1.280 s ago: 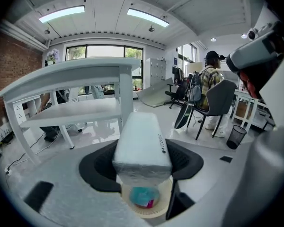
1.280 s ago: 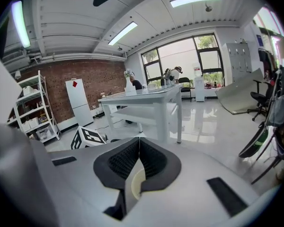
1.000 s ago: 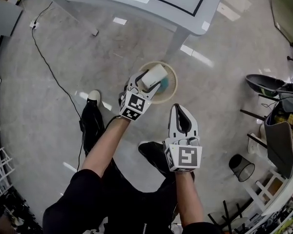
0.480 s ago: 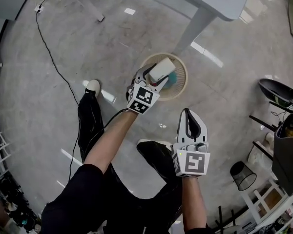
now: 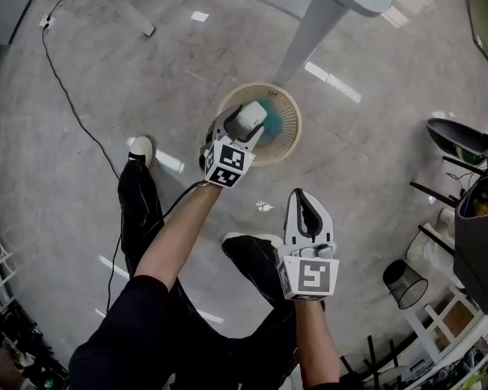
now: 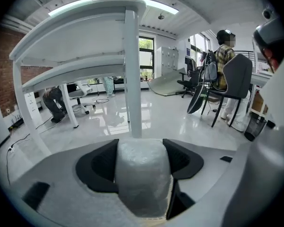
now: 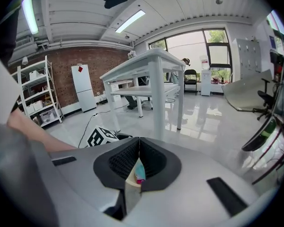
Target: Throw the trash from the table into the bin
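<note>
My left gripper (image 5: 246,122) is shut on a whitish wad of bubble wrap (image 5: 250,117) and hangs over the near-left part of a round beige bin (image 5: 294,133) on the floor. Something teal (image 5: 267,110) lies inside the bin. In the left gripper view the wad (image 6: 142,174) fills the gap between the dark pads (image 6: 102,164). My right gripper (image 5: 307,208) is nearer to me and to the right, short of the bin. Its jaws are shut on a thin teal and pink wrapper (image 7: 137,170).
A white table leg (image 5: 309,23) stands just beyond the bin. A black cable (image 5: 73,96) crosses the floor at left. My shoes (image 5: 138,149) are below the arms. A small black mesh bin (image 5: 404,283) and chairs (image 5: 459,140) stand at right.
Both grippers have sunk toward the floor. The left one, still holding the wad, now hangs lower over the bin. Neither grip has changed.
</note>
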